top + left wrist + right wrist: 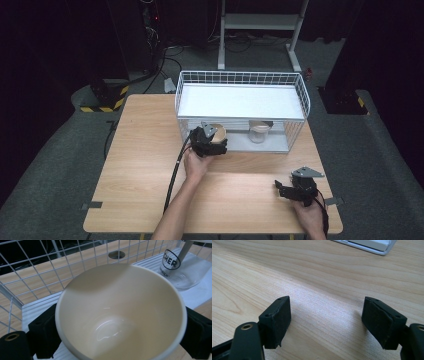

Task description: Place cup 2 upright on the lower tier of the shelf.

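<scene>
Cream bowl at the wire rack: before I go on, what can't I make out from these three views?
- Cream bowl: left gripper view's bottom edge cuts off its near rim; its underside is hidden, so whether it rests on the shelf is unclear.
- Left gripper: in the high view, its body covers the fingers.
- Clear cup: lettering cut off by the top edge and a white post.
- Wire rack: top shelf hides the lower shelf's back.

The worktop [150,165] is brightly lit from overhead against dark surroundings; a soft glare patch shows near its front, and close-up edges blur slightly.
</scene>
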The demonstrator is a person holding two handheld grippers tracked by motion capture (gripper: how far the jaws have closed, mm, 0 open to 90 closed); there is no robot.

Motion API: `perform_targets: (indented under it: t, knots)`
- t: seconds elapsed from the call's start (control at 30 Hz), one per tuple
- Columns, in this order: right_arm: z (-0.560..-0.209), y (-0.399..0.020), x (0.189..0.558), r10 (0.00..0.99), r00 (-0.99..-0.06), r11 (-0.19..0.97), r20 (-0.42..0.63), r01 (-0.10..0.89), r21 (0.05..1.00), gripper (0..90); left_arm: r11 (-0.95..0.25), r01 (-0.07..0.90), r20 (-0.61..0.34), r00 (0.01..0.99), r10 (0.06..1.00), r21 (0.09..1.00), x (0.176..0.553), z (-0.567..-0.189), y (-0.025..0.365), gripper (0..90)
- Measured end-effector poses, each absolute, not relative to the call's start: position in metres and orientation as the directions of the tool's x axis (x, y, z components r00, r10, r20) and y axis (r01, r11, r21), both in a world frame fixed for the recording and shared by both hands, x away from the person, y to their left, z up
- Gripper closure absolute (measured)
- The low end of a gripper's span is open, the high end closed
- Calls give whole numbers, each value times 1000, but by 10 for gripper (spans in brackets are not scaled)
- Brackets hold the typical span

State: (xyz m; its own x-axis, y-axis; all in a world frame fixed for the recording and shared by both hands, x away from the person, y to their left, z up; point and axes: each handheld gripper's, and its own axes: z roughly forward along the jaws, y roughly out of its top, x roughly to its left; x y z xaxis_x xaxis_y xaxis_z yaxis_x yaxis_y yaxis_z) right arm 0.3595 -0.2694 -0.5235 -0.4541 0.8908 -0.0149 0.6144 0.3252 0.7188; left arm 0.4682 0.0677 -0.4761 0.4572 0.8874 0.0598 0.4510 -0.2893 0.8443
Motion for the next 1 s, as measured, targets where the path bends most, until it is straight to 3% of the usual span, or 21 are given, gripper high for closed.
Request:
perform_targets:
  t: [1.0]
  knots:
    - [-524, -269, 360, 891, -454, 326, -15, 614, 719, 241, -322, 496, 90, 436, 896, 806, 490, -487, 63, 74]
